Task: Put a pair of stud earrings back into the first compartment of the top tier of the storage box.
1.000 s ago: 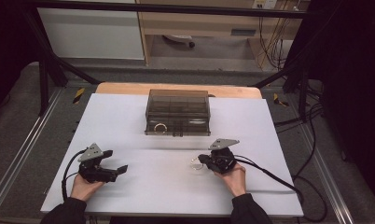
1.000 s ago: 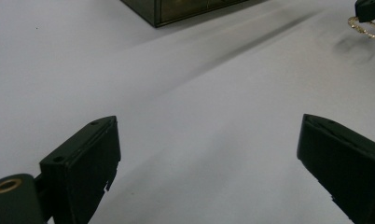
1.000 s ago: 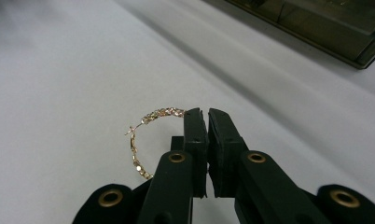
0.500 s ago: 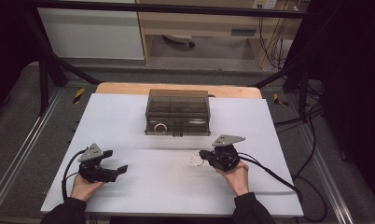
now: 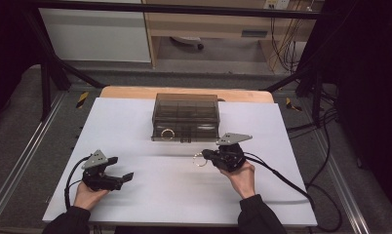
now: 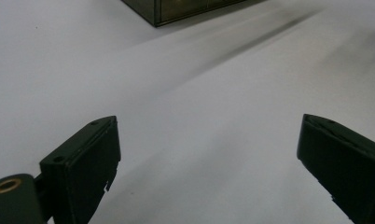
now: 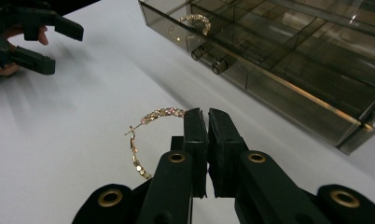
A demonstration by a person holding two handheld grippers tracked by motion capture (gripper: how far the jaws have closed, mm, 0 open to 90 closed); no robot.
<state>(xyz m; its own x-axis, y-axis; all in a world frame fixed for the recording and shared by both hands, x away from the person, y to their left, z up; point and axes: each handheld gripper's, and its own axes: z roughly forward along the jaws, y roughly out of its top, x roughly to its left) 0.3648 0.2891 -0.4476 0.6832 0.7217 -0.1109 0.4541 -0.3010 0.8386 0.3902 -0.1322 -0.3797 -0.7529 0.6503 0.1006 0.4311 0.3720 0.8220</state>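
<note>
White sheeting covers the table [image 5: 135, 122], which shows a wooden edge at its far side. A smoky transparent box [image 5: 186, 117] with inner compartments stands at the middle of the far half. Its shallow drawer is pulled partly out toward the person, and a gold hoop earring [image 5: 167, 133] lies in the drawer's left front compartment; the right gripper view shows this earring [image 7: 190, 25] behind the drawer front, just beside two small round knobs [image 7: 209, 59].

The right gripper [image 5: 207, 155] sits in front of the box, slightly right of centre, held by the person's right hand [image 5: 241, 176]. In the right gripper view its jaws are pressed nearly together on the rim of a second gold hoop earring [image 7: 150, 133], which juts out to the left of the jaws above the white surface. In the high view this earring [image 5: 200, 160] appears as a small ring at the gripper's tip; whether it touches the table cannot be told.

The left gripper [image 5: 120, 169] rests near the table's front left, held by the left hand [image 5: 87, 196], well apart from the box. Its jaws stand wide apart with nothing between them, as the left gripper view shows over bare white surface. A black cable [image 5: 291, 183] trails from the right gripper off the table's right side.
</note>
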